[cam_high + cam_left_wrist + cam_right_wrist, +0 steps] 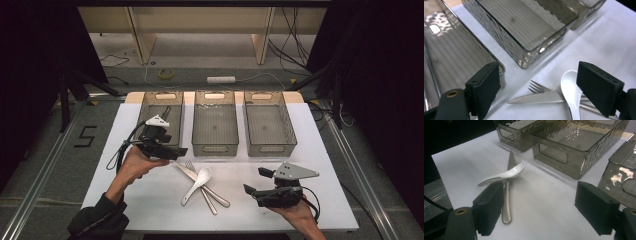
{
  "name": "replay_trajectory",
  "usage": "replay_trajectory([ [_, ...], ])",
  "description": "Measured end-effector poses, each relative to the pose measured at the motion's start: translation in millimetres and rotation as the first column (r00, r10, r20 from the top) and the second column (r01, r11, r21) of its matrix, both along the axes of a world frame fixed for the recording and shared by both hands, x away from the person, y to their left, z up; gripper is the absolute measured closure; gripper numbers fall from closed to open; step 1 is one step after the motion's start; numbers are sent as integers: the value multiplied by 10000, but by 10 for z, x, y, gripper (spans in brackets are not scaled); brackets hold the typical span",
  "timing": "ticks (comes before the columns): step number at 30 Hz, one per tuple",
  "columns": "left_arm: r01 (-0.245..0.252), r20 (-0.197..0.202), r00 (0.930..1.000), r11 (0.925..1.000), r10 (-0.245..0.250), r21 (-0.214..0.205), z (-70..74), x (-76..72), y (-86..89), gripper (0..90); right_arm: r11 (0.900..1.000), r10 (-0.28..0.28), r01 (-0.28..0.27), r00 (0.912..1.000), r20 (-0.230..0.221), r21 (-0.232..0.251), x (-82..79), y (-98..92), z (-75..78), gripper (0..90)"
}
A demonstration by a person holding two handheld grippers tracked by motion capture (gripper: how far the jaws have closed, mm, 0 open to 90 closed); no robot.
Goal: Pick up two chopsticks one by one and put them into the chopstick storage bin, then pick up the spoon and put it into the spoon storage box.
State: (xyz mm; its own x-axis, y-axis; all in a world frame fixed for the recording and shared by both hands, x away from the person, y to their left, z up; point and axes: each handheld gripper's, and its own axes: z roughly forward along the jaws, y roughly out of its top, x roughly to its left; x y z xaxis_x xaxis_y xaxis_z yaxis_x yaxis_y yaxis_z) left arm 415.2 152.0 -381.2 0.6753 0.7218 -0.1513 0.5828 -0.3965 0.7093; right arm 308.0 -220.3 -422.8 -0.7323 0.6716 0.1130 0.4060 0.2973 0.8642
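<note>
From above the near edge we look forward and down on the whole desk (150, 200), its three bins (215, 125) far off. On the left tongs (537, 92) we sit close and low, facing the cutlery (spoon (571, 92), knife (536, 98)) and bins. On the right tongs (537, 210) we face the same spoon and bins from the other side.

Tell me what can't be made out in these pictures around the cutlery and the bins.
- Left bin: high view, the left gripper covers its front; the thin thing lying inside is too dark to identify.
- Knife handle: left gripper view, cut off behind the spoon.
- Fork: right gripper view, mostly hidden under the spoon and knife.
</note>
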Motion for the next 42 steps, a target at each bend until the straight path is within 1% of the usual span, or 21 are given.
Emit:
replay_trajectory([
  [8, 302, -327, 9990, 9989, -290, 361, -83, -122, -100, 186, 10000, -6, 6, 10000, 10, 4, 3, 2, -1, 245],
  [10, 283, -447, 9986, 9989, -266, 378, -115, -158, -134, 185, 10000, -32, 32, 10000, 3, 15, 4, 0, -2, 245],
  [11, 380, -453, 9983, 9982, -358, 473, -129, -170, -143, 184, 10000, -29, 29, 10000, 8, 26, 6, -4, -2, 245],
  [13, 398, -484, 9981, 9975, -370, 584, -153, -195, -167, 178, 10000, -39, 39, 10000, 25, 56, 8, -10, -3, 245],
  [14, 355, -503, 9982, 9977, -326, 577, -162, -206, -176, 173, 10000, -28, 28, 10000, 35, 53, 9, -15, -4, 245],
  [16, 450, -586, 9974, 9973, -416, 583, -173, -223, -184, 173, 10000, -48, 48, 10000, 28, 52, 13, -22, -7, 245],
  [19, 462, -659, 9969, 9972, -423, 592, -188, -254, -203, 172, 9999, -57, 57, 10000, 23, 104, 14, -30, -10, 245],
  [23, 568, -768, 9957, 9960, -515, 692, -209, -289, -226, 169, 9999, -42, 41, 10000, 29, 114, 24, -41, -21, 245],
  [26, 631, -884, 9945, 9942, -554, 867, -241, -312, -254, 168, 9999, -61, 61, 10000, -36, 115, 25, -44, -23, 245],
  [28, 766, -1019, 9926, 9915, -659, 1048, -260, -322, -270, 168, 9999, -61, 61, 10000, -10, 116, 20, -46, -24, 245],
  [30, 766, -1121, 9916, 9906, -638, 1130, -282, -343, -298, 168, 9999, -65, 65, 10000, -7, 125, 19, -49, -23, 245],
  [34, 966, -1313, 9882, 9857, -784, 1380, -322, -384, -331, 168, 9999, -71, 71, 10000, -11, 110, 20, -41, -22, 245],
  [38, 980, -1484, 9861, 9834, -752, 1527, -371, -406, -349, 168, 10000, -20, 20, 10000, -22, 65, 14, -26, -23, 245],
  [42, 1072, -1718, 9822, 9781, -763, 1783, -425, -416, -371, 168, 10000, -34, 34, 10000, -35, 48, 14, -29, -24, 245],
])
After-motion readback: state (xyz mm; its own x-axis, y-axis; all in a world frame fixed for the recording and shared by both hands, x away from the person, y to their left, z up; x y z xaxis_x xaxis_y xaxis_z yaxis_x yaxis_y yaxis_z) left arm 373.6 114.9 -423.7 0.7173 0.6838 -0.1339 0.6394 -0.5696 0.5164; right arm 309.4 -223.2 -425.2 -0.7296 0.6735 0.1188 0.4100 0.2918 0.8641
